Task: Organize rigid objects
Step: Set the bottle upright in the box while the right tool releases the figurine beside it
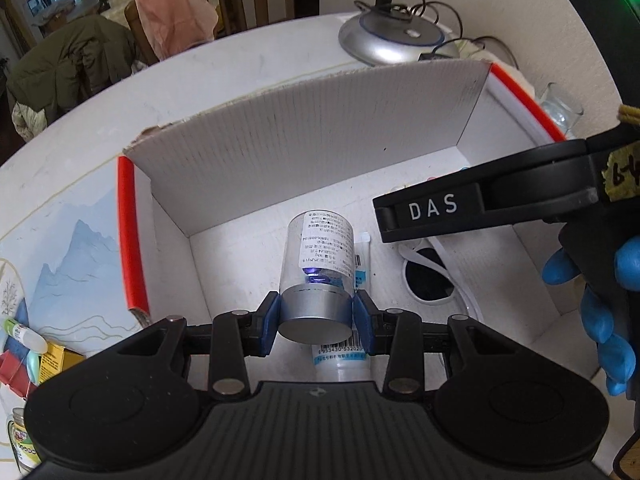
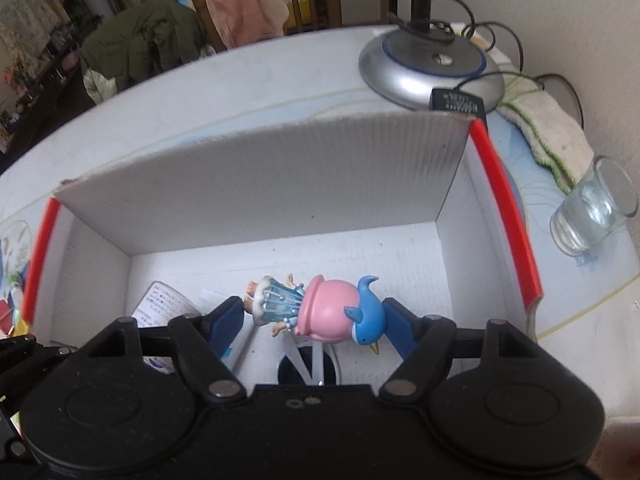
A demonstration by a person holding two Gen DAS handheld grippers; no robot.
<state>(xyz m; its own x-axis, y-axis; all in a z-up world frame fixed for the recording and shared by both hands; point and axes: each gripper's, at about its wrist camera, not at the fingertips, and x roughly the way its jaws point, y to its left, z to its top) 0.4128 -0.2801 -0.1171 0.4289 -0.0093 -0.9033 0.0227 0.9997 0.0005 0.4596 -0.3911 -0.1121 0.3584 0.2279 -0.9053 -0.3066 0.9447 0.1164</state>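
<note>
Holding two items over the white box point(image 1: 312, 128) on the counter point(image 1: 224, 60): the left hand-held gripper point(image 1: 316, 314) is closed on a clear jar point(image 1: 320, 256) by its silver cap point(image 1: 314, 312), jar hanging inside the box above a tube point(image 1: 340, 354) on the floor; the right hand-held gripper point(image 2: 316, 318) stands wide with a figurine point(image 2: 316, 306) lying crosswise between its pads, held end to end as far as I can judge. Handling, judged: jar is hard, smooth, likely light; the cap is slick metal, so the grip depends on squeeze, and the clear wall may crack if dropped. Cap sides are the sound hold. Figurine is stiff plastic, light, with thin protruding bits that could snap; the rounded pink body point(image 2: 326, 308) is the safer place. Views: the left view alone shows the sunglasses point(image 1: 430, 276) on the box floor, the tube's barcode and a blue-gloved hand point(image 1: 604, 300) on the right unit. The right view alone shows the figurine, a glass point(image 2: 592, 208) outside the box and the lamp base point(image 2: 430, 64) in full.
</note>
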